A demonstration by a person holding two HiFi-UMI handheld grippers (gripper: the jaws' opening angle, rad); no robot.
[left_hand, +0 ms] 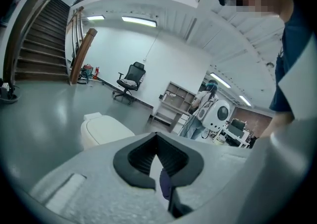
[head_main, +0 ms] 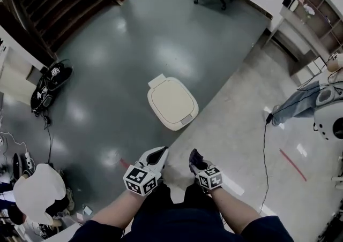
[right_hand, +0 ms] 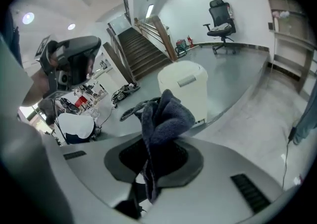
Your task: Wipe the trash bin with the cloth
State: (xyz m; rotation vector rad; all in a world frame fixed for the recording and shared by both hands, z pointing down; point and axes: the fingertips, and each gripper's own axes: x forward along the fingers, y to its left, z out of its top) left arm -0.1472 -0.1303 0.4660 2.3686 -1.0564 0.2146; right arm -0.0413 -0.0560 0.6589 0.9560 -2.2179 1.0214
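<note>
1. Both forearms reach forward at the bottom centre of the head view, with the left claw (head_main: 157, 155) and the right claw (head_main: 195, 158) side by side.
2. The left claw's jaws are together and hold nothing.
3. The right claw is clamped on a bunched dark blue cloth (right_hand: 166, 114).
4. The cream trash bin (head_main: 172, 101) stands mid-frame on the floor (head_main: 107, 75), lid down, apart from both claws.

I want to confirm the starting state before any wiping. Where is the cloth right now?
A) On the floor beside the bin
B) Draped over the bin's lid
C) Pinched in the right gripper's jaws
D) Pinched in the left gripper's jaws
C: the right gripper view shows the cloth bunched up and clamped between the jaws of the right gripper, away from the trash bin, whose closed lid is bare.
</note>
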